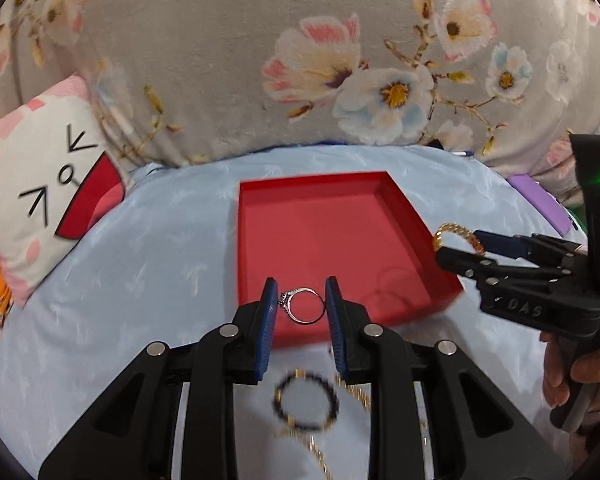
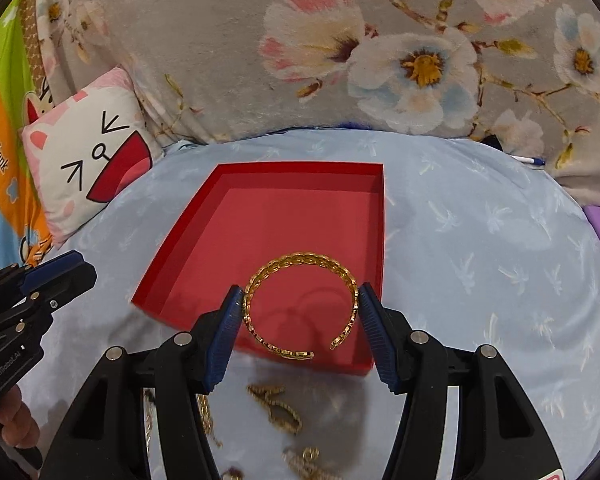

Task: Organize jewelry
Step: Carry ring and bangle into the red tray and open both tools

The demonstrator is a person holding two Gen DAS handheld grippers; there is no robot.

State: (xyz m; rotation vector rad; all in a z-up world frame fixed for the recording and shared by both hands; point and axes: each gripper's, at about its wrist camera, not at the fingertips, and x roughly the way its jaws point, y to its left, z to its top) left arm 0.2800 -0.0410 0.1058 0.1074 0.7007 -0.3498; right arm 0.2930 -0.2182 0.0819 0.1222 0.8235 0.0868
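Over the red box (image 1: 332,236) on the bed, the left claw (image 1: 302,304) is pinching a ring (image 1: 305,305), the right claw (image 2: 300,312) a bangle (image 2: 300,304); next: lowering and releasing inside

shiny gold metal bangle (image 2: 300,304)

Both wrist cameras ride close above the bed (image 1: 140,248), tilted down and forward along their gripper fingers toward the floral blanket (image 2: 220,40), the left view from the left, sharing the red tray (image 1: 320,232) and cartoon pillow (image 2: 88,160).
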